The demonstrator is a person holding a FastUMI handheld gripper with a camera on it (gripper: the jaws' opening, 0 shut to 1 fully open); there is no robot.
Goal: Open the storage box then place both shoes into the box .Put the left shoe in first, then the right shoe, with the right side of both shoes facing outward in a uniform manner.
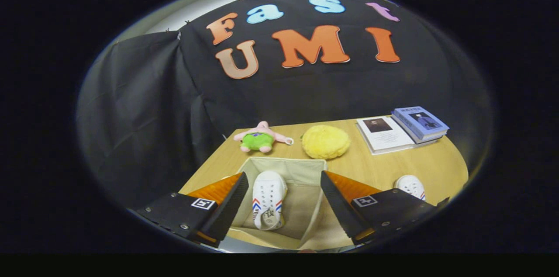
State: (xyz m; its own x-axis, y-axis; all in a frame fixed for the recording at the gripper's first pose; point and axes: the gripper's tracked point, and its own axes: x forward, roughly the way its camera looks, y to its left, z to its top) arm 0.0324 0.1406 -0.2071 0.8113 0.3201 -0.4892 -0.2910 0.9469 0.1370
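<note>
Your claw point(283, 207) hangs above the storage box point(305, 167) with its two fingers point(227, 207) spread wide apart and nothing between their tips but the view down into the box, so it grips nothing. The box is a pale fabric bin, open at the top, sitting on the wooden bench point(375, 165) right beneath you; its far rim lies just ahead of the fingertips and its side walls run under the two fingers. Inside it lies one white shoe point(268, 200) with red and blue stripes on its side, set along the wall nearest your left finger, toe toward the far rim; the rest of the box floor beside it, toward the right finger, is bare fabric. The second white shoe point(411, 186) sits out on the bench beyond your right finger, well apart from the box and partly hidden by the claw's body. Past the box's far rim you have a pink and green plush toy point(260, 138) and a yellow fluffy ball point(325, 141) side by side, both apart from the box. Farther right, two books point(401, 130) lie near the bench's far edge, one overlapping the other. Open bench surface runs between the box, the books and the loose shoe.
</note>
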